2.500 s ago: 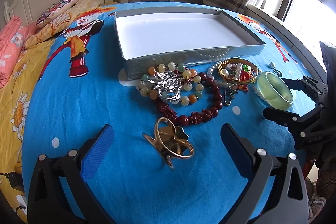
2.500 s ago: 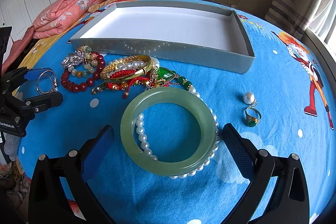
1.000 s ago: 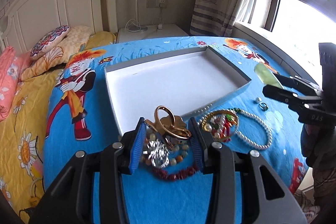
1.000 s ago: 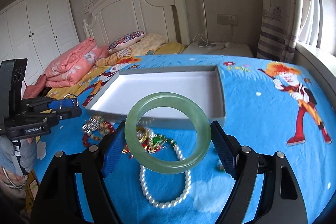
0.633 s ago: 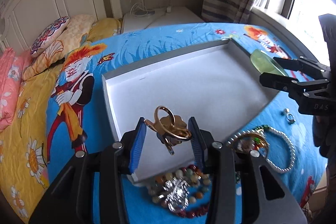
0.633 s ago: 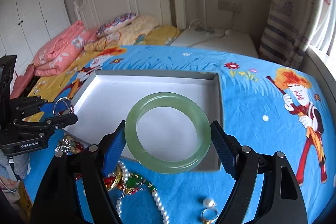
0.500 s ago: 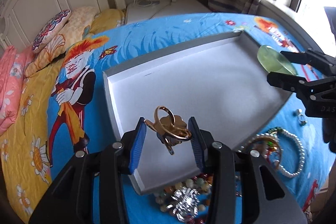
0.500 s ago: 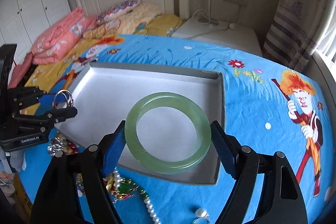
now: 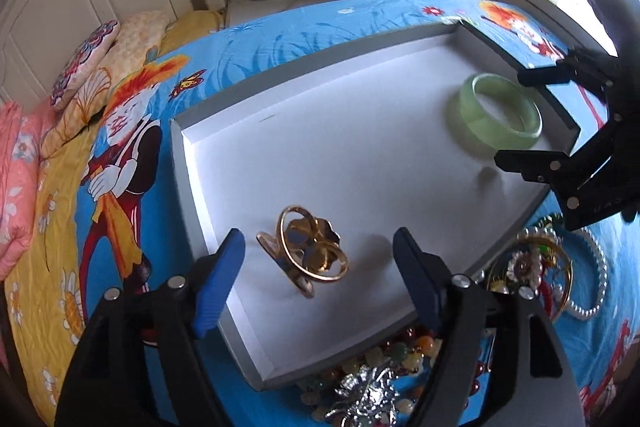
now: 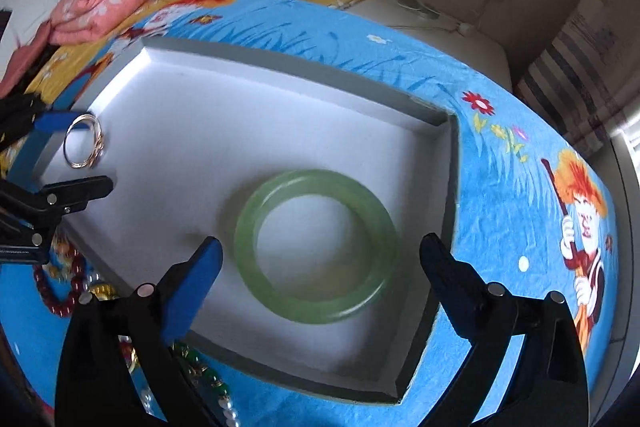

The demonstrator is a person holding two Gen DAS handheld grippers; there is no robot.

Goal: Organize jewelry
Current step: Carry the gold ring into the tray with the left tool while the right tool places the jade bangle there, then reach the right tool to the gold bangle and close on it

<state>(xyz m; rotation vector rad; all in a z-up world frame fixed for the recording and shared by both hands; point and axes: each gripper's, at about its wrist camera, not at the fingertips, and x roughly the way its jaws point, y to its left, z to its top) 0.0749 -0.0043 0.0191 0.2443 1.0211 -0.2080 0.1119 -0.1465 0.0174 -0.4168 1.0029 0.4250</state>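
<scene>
A shallow grey tray with a white floor (image 9: 360,163) lies on the blue bedspread; it also shows in the right wrist view (image 10: 192,131). My left gripper (image 9: 320,263) is open over the tray's near-left part, with the gold flower clip (image 9: 308,251) lying between its jaws on the tray floor. My right gripper (image 10: 320,263) is open above the tray's right end, and the green jade bangle (image 10: 316,247) lies flat on the floor between its jaws. The bangle (image 9: 500,115) and clip (image 10: 84,147) show in the other views too.
Loose jewelry lies on the bedspread in front of the tray: a bead bracelet with a silver brooch (image 9: 368,395), a gold bangle cluster (image 9: 536,267), a pearl strand (image 9: 592,291). Pillows (image 9: 100,67) and a headboard stand at the far left.
Both grippers have opened. The gold clip and the jade bangle, held above the tray half a second ago, now rest on its white floor.
</scene>
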